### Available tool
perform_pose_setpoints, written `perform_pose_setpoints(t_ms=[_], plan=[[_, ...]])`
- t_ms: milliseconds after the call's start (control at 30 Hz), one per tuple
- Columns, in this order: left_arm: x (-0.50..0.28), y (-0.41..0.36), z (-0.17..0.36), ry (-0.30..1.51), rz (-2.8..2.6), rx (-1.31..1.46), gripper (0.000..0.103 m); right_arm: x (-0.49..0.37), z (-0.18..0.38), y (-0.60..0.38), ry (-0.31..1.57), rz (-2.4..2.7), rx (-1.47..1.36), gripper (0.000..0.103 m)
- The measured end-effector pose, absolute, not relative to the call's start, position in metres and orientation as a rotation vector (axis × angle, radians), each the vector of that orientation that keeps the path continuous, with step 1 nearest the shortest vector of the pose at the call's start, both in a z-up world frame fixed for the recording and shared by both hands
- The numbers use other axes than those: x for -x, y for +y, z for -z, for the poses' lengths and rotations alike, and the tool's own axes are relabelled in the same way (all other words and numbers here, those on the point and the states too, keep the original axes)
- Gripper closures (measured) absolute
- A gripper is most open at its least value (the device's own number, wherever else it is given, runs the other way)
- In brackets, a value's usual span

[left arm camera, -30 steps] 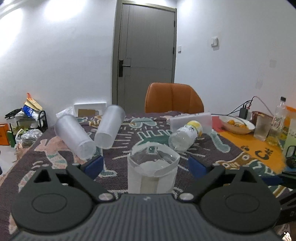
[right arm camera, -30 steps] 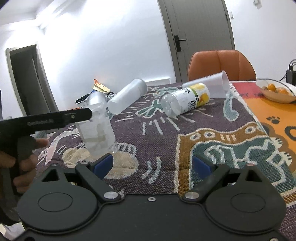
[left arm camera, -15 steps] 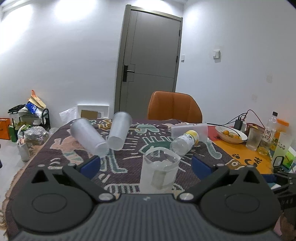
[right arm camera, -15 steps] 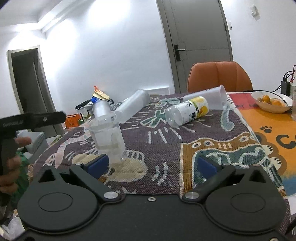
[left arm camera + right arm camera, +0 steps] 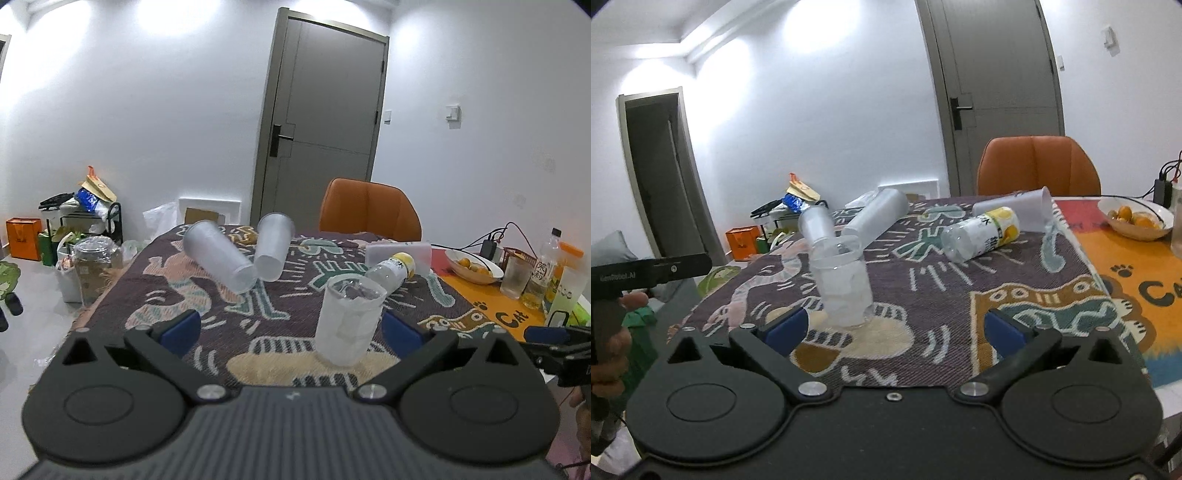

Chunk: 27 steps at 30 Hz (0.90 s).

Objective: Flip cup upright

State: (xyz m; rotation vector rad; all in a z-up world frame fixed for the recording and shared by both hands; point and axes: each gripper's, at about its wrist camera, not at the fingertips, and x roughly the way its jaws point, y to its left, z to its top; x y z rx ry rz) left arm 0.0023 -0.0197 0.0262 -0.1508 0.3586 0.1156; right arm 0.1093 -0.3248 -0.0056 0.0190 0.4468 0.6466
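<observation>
The cup (image 5: 349, 325) stands upright on the surface (image 5: 288, 317), mouth up, on a pale patch of the patterned cloth, free of both grippers. In the left wrist view it sits right of centre, nearer the right-hand finger (image 5: 400, 330) than the other, and touches neither. A second ago it filled the middle of that view, close between the fingers; half a second ago it was already smaller and further off; now it is further still and more of the cloth shows in front of it, so the left gripper (image 5: 291, 328) has drawn back and up. Its jaws are spread wide and hold nothing.

In the right wrist view the cup (image 5: 844, 282) stands just beyond the left-hand finger (image 5: 786, 328) of the right gripper (image 5: 895, 330), not between the fingers. A second ago the left tool's black body reached right up to it there; now that body (image 5: 650, 273) sits well apart at the left edge, held in a hand (image 5: 609, 343). The right gripper is also wide open and empty, and its view is much as before.

Behind the cup, two frosted tumblers (image 5: 219, 256) (image 5: 273, 247) lie on their sides, touching near their bases. A bottle (image 5: 391, 271) lies on its side further right, with another tumbler (image 5: 399, 251) lying behind it. These have not moved. A fruit bowl (image 5: 472, 264) sits on the orange part of the cloth at far right.
</observation>
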Motion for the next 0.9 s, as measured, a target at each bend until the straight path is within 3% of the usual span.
perform_pose_setpoints(t_ms=[900], plan=[[0.016,0.000,-0.001,0.415,-0.140,0.185,0.000,-0.096,0.018,-0.308,0.483,-0.684,-0.003,0.000]])
